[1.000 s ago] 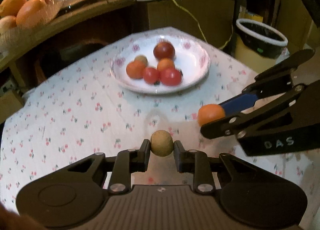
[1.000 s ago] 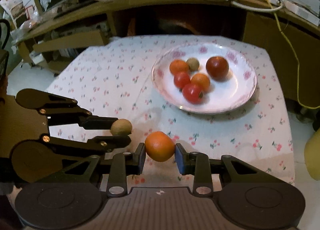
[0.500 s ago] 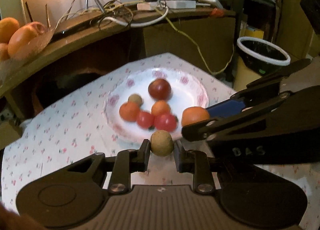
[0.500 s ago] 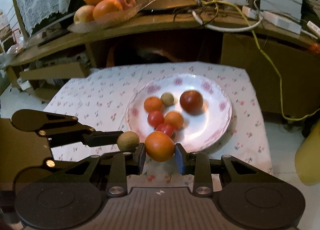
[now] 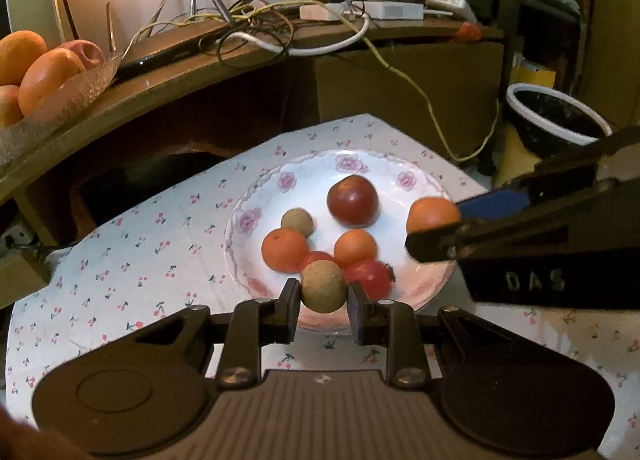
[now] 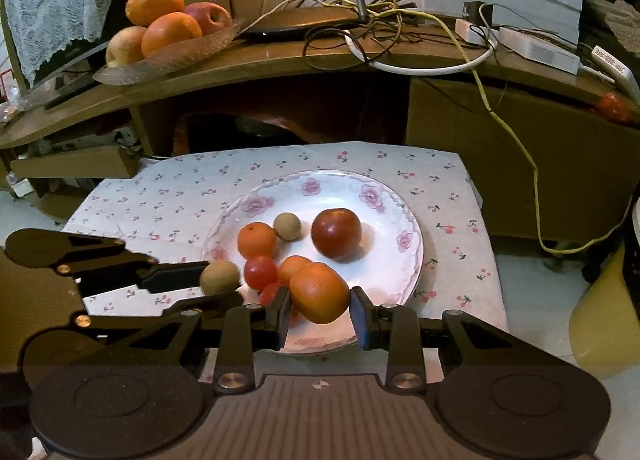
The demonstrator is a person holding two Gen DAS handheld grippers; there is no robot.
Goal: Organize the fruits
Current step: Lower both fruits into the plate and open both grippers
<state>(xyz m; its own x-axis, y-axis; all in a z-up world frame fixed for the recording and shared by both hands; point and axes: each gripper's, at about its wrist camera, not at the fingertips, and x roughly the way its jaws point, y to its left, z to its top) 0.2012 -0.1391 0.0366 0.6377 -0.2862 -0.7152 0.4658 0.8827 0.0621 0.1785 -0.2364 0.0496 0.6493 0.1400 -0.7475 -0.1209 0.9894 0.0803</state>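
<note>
You are gripping a brown longan (image 5: 323, 286) in your left gripper (image 5: 323, 306) and an orange (image 6: 319, 292) in your right gripper (image 6: 320, 310), both at lower centre, hovering above the floral plate (image 6: 394, 219) for release.

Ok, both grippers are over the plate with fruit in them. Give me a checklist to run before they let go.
1. Left gripper shut on the tan fruit: ok.
2. Right gripper shut on the orange: ok.
3. Both held fruits over the plate: ok.
4. Bare spot under the orange: cannot tell; red and orange fruits lie close behind it.
5. Bare spot under the tan fruit: not ok; a red fruit sits right beside it near the rim.
6. Height above the plate low enough to release: cannot tell.
</note>
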